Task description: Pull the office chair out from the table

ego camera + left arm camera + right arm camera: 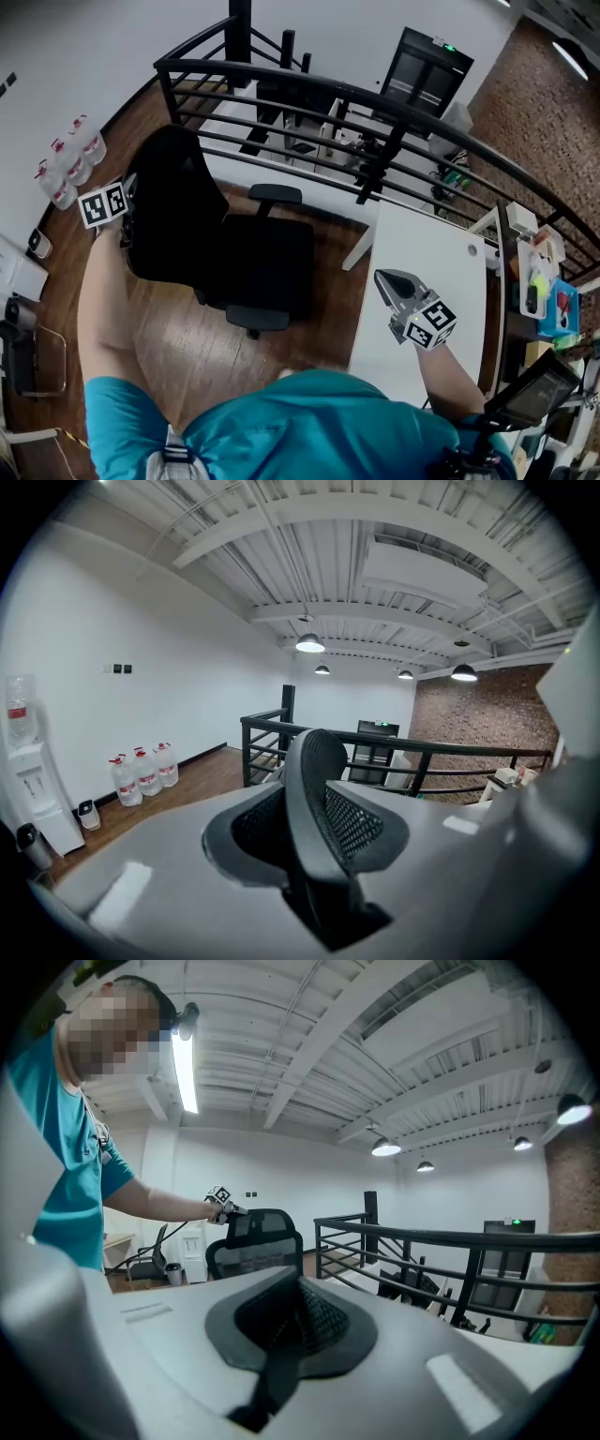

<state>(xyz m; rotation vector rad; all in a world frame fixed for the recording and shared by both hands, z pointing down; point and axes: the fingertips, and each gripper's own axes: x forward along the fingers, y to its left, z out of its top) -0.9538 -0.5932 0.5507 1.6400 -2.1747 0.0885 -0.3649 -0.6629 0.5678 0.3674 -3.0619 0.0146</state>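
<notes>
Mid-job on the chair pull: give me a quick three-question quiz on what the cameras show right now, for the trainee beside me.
1. True or false: the black mesh-backed office chair is tucked under the white rectangular table.
2. What is the left gripper clamped on? A: the chair's backrest rim. B: an armrest. C: the black railing.
3. Fill in: the right gripper, jaws together and empty, shows over the white ____ in the head view.

Key
1. False: the chair stands clear of the table, on the wooden floor.
2. A.
3. Table.
</notes>
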